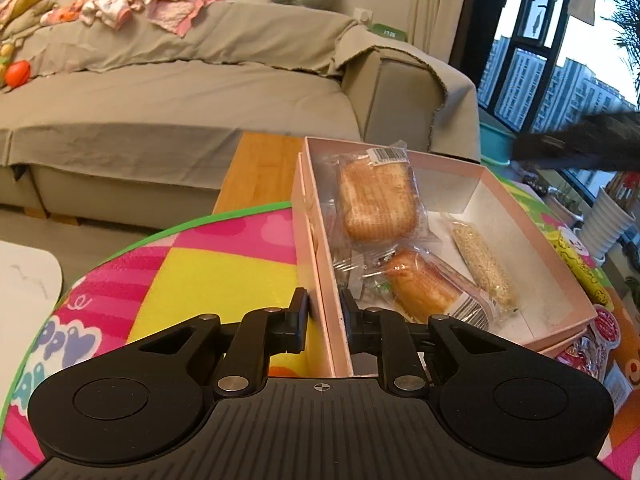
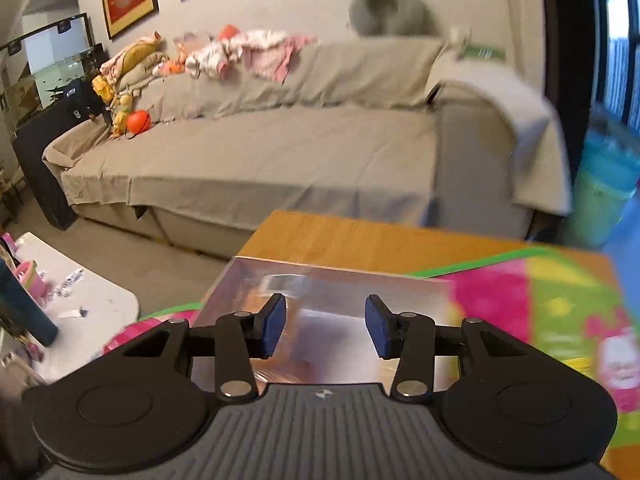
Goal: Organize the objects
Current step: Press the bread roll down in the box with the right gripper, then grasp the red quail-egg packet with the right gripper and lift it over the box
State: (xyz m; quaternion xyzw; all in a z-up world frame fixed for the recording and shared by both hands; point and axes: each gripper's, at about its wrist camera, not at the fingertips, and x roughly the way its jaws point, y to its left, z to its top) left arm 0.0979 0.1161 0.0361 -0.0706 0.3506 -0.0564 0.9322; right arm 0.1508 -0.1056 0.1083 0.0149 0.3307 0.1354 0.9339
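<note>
A pink cardboard box (image 1: 536, 240) sits on a colourful play mat (image 1: 208, 272). Inside lie a wrapped bread slice (image 1: 376, 200), a wrapped pastry (image 1: 420, 288) and a sesame bar (image 1: 484, 268). My left gripper (image 1: 325, 308) is shut on the box's near left wall, one finger outside and one inside. In the blurred right wrist view, my right gripper (image 2: 326, 328) hovers over the box (image 2: 320, 280). Its blue pads (image 2: 276, 326) stand apart with nothing pressed between them.
The mat covers a wooden table (image 2: 360, 236) in front of a grey sofa (image 1: 180, 96) strewn with clothes and toys. A yellow packet (image 1: 580, 268) and red packets (image 1: 600, 332) lie right of the box. A dark blurred shape (image 1: 580, 144) crosses the far right. A white table (image 2: 92, 292) stands at the left.
</note>
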